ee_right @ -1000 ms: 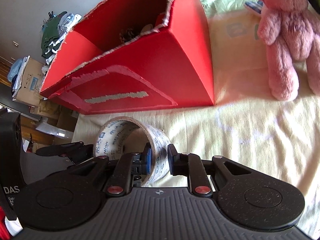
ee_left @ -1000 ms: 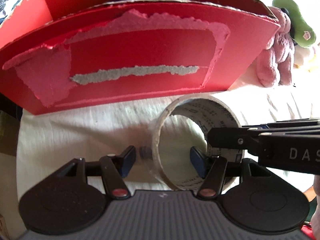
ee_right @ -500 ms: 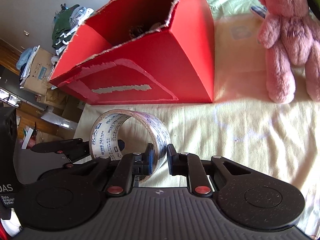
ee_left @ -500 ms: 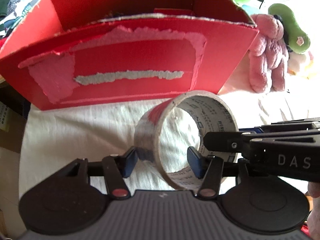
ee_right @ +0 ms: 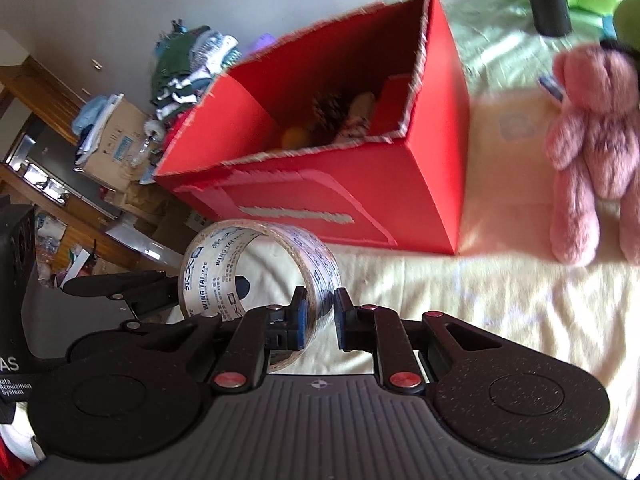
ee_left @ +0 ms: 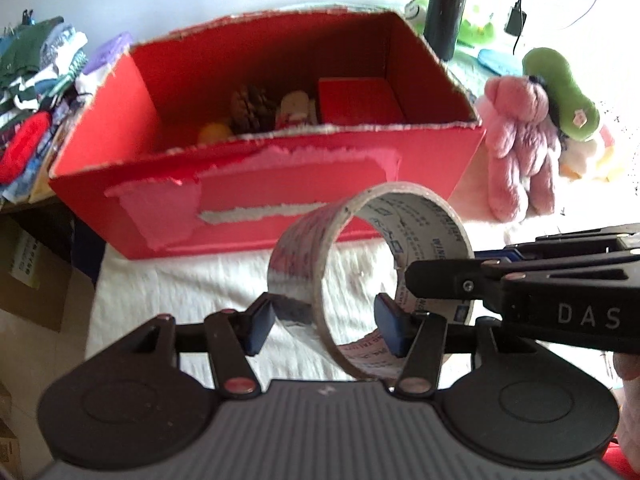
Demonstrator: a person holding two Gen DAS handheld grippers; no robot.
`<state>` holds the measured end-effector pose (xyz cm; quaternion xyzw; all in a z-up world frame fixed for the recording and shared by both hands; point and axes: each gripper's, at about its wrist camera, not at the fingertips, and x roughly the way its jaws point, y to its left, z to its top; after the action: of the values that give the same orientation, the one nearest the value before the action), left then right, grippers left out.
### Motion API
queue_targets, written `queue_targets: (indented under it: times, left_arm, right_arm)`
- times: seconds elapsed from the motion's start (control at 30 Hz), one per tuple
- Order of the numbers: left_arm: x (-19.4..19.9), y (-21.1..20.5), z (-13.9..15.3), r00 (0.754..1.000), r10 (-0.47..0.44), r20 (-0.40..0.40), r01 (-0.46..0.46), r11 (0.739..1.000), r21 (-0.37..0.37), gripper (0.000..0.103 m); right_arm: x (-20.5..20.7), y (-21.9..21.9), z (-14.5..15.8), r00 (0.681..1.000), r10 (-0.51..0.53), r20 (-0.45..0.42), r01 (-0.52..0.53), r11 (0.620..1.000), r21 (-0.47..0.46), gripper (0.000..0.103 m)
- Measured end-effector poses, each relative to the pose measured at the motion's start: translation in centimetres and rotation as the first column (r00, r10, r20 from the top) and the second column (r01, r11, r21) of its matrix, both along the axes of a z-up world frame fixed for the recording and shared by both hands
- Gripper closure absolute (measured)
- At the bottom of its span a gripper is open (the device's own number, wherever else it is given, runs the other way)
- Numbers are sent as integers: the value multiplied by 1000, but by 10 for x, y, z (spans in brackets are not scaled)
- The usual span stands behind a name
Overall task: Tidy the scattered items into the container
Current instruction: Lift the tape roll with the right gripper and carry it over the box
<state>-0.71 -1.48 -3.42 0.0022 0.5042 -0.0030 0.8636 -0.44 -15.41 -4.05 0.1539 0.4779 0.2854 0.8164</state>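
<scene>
A roll of clear printed tape (ee_left: 304,248) hangs above the cream cloth, just in front of the red cardboard box (ee_left: 320,184). My left gripper (ee_left: 325,324) is shut on the tape roll, one pad against its outer side and the other inside the ring. From the right, the fingers (ee_left: 440,276) of my right gripper reach in. In the right wrist view my right gripper (ee_right: 320,318) is shut on the wall of the tape roll (ee_right: 224,256), one pad inside and one outside. The box (ee_right: 400,184) is open on top.
The box holds a pine cone (ee_left: 252,108), a yellow ball (ee_left: 214,134) and a small red box (ee_left: 360,100). A pink teddy (ee_left: 520,148) and a green plush (ee_left: 560,92) lie right of it. A dark bottle (ee_left: 448,0) stands behind. Clothes (ee_left: 36,80) pile up at left.
The left jaws closed onto the roll. Both grippers then lifted it off the cloth, and the inside of the red box came into view.
</scene>
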Motion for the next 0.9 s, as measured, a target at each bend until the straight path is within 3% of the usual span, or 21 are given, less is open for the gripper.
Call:
queue_targets:
  times: [0.37,0.7,0.9]
  left_arm:
    - [-16,-2,42,993,-9,119,6,1000,26,47]
    - [-22,10,74,976,-20,215,22,1000,-7,47]
    - [-5,26,93,962,-59,267,71,997,-38,47]
  right_arm:
    - [-8,-8,26,994,-5,111,-3,997,73,87]
    - [-3,-14,44,983,-39,180,4,982,188,86]
    - [8,-10,54,970,-108,218,56,971,231,87]
